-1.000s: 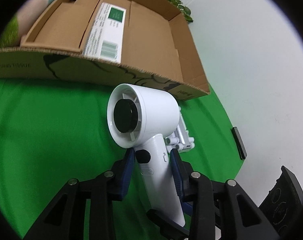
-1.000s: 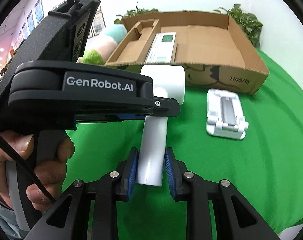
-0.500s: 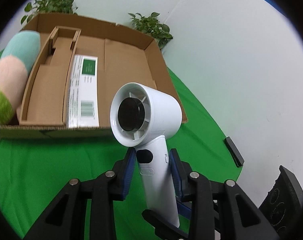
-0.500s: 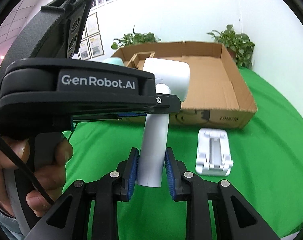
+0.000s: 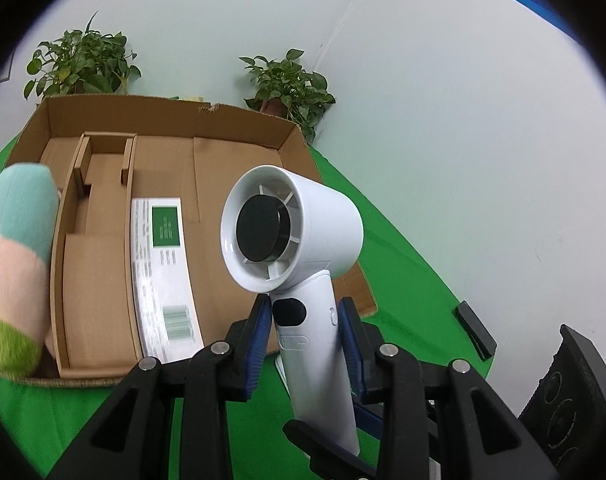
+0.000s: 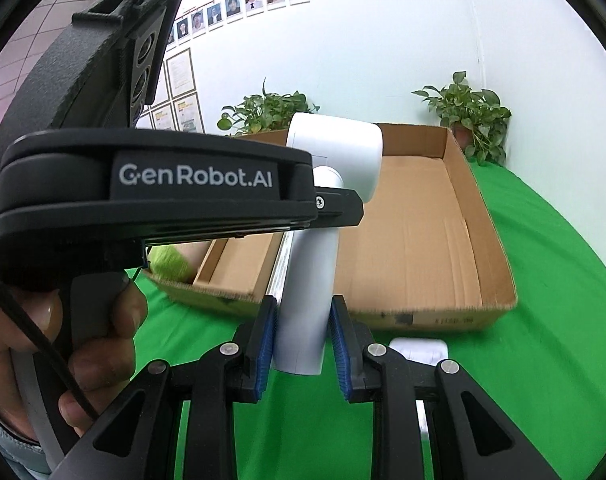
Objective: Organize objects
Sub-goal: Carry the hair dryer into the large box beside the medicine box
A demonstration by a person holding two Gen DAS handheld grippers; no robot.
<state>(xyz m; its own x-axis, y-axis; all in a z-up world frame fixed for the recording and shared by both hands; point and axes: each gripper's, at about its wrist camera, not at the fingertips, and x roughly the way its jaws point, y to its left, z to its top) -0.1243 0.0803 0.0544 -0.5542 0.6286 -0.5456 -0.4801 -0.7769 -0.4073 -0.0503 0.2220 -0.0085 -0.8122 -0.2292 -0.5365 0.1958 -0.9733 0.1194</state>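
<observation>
Dryer [image 5: 303, 240] handle clamped between both jaws | above box [image 5: 163, 152]

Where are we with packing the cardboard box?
Done: only a white printed leaflet lies in the open cardboard box. In hand: both tongs, left and right, clamp the white handheld fan. Left: boxing it, then the white stand.

The cardboard box [image 5: 171, 208] lies open-topped, its right half bare; a cardboard insert [image 5: 91, 264] and leaflet [image 5: 163, 276] fill its left; a plush toy [image 5: 15, 264] leans on its left wall.
</observation>
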